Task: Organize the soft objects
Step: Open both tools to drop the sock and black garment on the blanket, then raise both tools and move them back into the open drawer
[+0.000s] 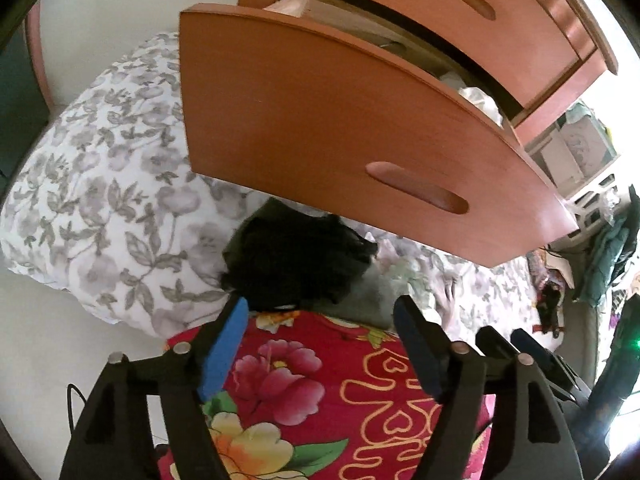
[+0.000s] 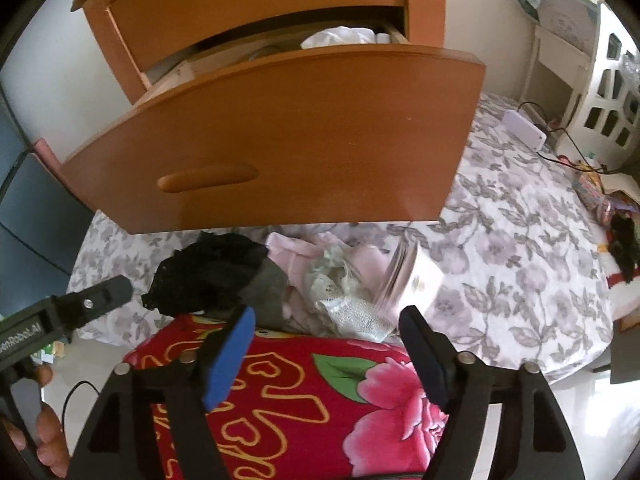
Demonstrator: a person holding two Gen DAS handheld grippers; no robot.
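Observation:
A folded red cloth with big pink flowers lies right under both grippers. My left gripper is open, with nothing pressed between its blue pads. My right gripper is open too, its jaws wide over the red cloth. Just beyond lies a heap of soft things: a black lacy garment, a grey cloth, a pink garment and a white lace piece. A pale blurred item sits at the heap's right. Above hangs an open wooden drawer.
The heap rests on a bed with a grey-flowered sheet. White cloth shows inside the drawer. A white box with a cable and a white shelf are far right. A hand holds the left gripper's handle.

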